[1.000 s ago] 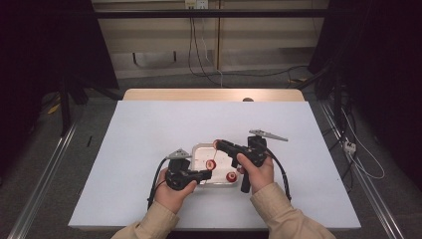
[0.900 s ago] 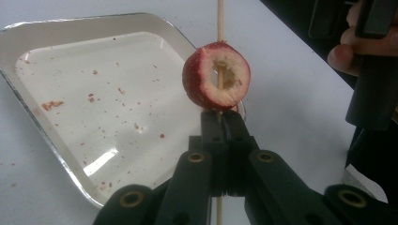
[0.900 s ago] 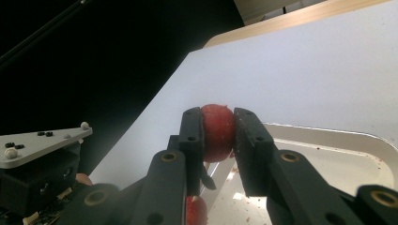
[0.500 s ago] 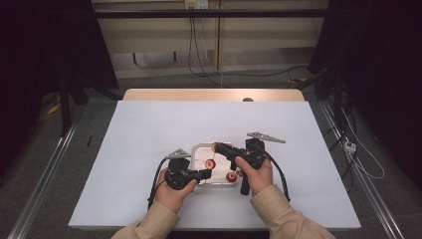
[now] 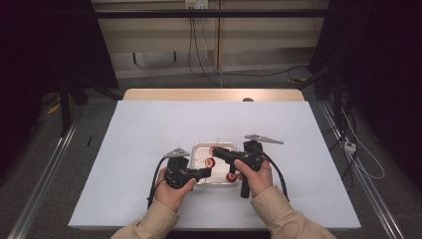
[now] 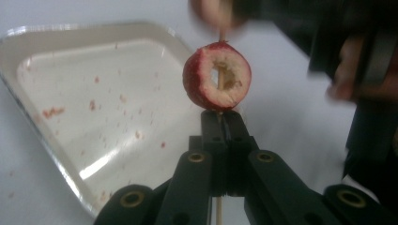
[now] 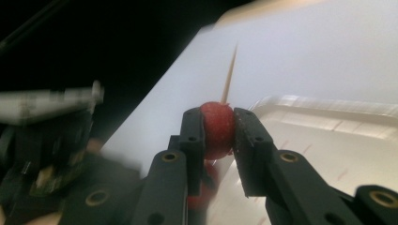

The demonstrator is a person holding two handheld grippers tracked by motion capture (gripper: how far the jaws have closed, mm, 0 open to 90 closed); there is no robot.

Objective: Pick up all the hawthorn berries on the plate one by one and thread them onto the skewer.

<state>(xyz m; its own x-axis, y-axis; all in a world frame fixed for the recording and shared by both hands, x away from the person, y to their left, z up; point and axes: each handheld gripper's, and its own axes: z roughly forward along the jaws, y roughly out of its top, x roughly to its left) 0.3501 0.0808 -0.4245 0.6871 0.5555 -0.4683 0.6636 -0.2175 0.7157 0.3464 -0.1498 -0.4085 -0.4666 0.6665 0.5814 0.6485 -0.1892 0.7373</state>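
Left gripper (image 6: 224, 123): jaws closed tight on a thin wooden skewer (image 6: 218, 77), which carries a cored red fruit (image 6: 217, 76) just past the jaw tips at twelve o'clock. Right gripper (image 7: 218, 127): jaws narrowed onto a second red fruit piece (image 7: 217, 126), pads pressing both sides, skewer tip protruding beyond. Both sit over the pale tray (image 5: 199, 149) on the white table (image 5: 149, 129), its floor speckled with red crumbs at nine o'clock of the left gripper.

My left tongs (image 6: 220, 123) are clamped tight on a thin wooden skewer (image 6: 219, 84), which stands up through a cored red fruit piece with a pale hollow centre (image 6: 217, 82) just above the tips. My right tongs (image 7: 218, 129) squeeze a second round red fruit piece (image 7: 217, 123) on the skewer, whose pointed end (image 7: 230, 72) sticks out past it.
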